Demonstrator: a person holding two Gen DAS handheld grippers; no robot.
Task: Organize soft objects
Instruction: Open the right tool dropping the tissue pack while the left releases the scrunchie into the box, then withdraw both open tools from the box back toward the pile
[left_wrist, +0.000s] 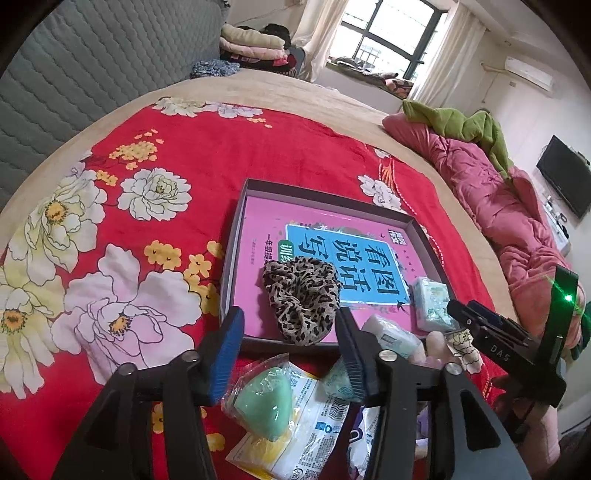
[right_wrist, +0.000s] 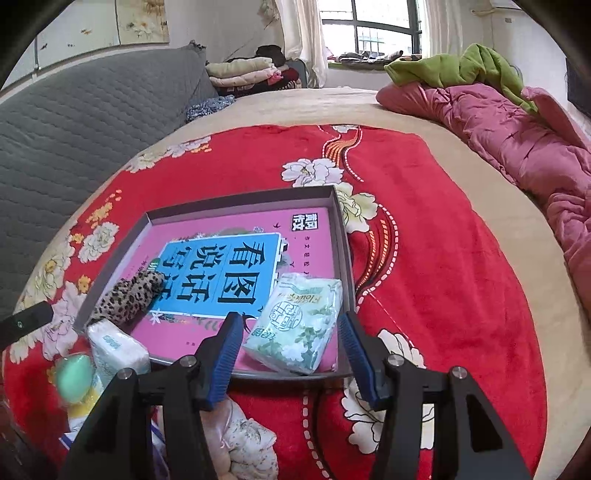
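Observation:
A shallow grey box (left_wrist: 236, 221) (right_wrist: 341, 221) with a pink and blue book inside lies on the red floral blanket. A leopard-print scrunchie (left_wrist: 301, 299) (right_wrist: 127, 301) lies in its near left part. A green-printed tissue pack (left_wrist: 432, 302) (right_wrist: 299, 325) lies in its near right corner. My left gripper (left_wrist: 291, 347) is open and empty, just in front of the scrunchie. My right gripper (right_wrist: 291, 350) is open and empty, its jaws either side of the tissue pack's near end. A white tissue pack (left_wrist: 391, 336) (right_wrist: 116, 345) rests at the box's near edge. A green sponge (left_wrist: 264, 402) (right_wrist: 74, 374) in plastic lies before the box.
A floral cloth pouch (right_wrist: 247, 443) (left_wrist: 461, 345) lies near the grippers. A pink quilt (left_wrist: 498, 206) (right_wrist: 517, 140) with a green blanket (right_wrist: 461, 66) lies on the bed's right side. A grey padded headboard (left_wrist: 92, 74) (right_wrist: 74, 122) stands at left. Folded clothes (right_wrist: 247, 74) are stacked at the back.

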